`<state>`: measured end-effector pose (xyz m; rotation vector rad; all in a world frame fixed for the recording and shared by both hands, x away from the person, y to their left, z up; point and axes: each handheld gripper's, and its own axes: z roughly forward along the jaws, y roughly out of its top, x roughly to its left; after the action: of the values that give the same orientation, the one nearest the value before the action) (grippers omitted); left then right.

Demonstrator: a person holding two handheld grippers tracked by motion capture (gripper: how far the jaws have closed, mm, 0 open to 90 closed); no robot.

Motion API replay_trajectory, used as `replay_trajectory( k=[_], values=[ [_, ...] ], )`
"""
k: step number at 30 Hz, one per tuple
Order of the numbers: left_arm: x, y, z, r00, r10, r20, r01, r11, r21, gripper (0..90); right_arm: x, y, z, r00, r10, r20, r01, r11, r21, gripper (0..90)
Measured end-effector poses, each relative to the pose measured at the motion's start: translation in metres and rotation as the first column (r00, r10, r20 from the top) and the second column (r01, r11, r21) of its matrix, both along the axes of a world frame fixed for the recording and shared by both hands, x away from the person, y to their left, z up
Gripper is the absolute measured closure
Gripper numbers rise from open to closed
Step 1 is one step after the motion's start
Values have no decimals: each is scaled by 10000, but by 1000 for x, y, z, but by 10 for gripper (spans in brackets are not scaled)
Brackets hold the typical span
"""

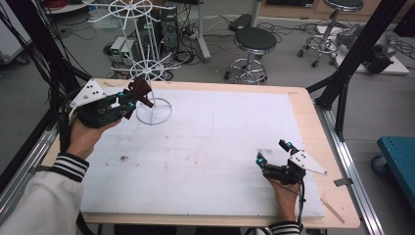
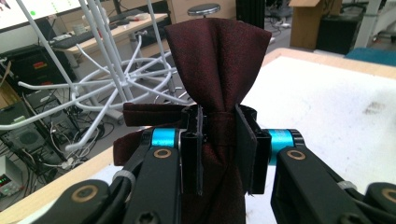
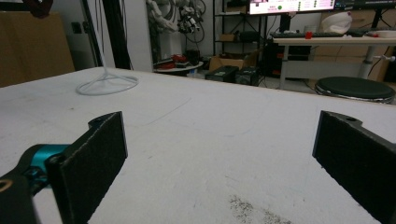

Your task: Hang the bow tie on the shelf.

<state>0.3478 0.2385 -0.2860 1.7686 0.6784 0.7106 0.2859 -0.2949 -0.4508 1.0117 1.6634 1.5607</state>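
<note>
A dark red bow tie (image 2: pixel 217 65) is pinched at its knot between the two jaws of my left gripper (image 2: pixel 219 149). In the high view that left gripper (image 1: pixel 128 102) holds the bow tie (image 1: pixel 141 91) up at the table's far left, right beside a white wire stand (image 1: pixel 152 105) whose ring base rests on the table. The stand's white arms (image 2: pixel 116 74) spread behind the tie in the left gripper view. My right gripper (image 1: pixel 274 152) rests low near the front right of the table, jaws wide apart, nothing between them (image 3: pixel 219 154).
A white pad (image 1: pixel 210 147) covers most of the wooden table (image 1: pixel 306 105). The stand's ring base (image 3: pixel 107 84) lies far ahead in the right gripper view. Black stools (image 1: pixel 254 41), cables and black frame posts (image 1: pixel 359 46) stand beyond the far edge.
</note>
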Motion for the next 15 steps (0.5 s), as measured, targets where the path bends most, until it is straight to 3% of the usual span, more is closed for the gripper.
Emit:
replay_trajectory(
  k=[8,15],
  values=[
    [6,-7,7,9998,185,58,-186,9997,125,731,0,0,0,10000,18,-12,-18,10000,9,24],
    [14,-15,16,9996,229,-139,-224,9990,400,731,0,0,0,10000,12,-2,-12,10000,14,24]
  ],
)
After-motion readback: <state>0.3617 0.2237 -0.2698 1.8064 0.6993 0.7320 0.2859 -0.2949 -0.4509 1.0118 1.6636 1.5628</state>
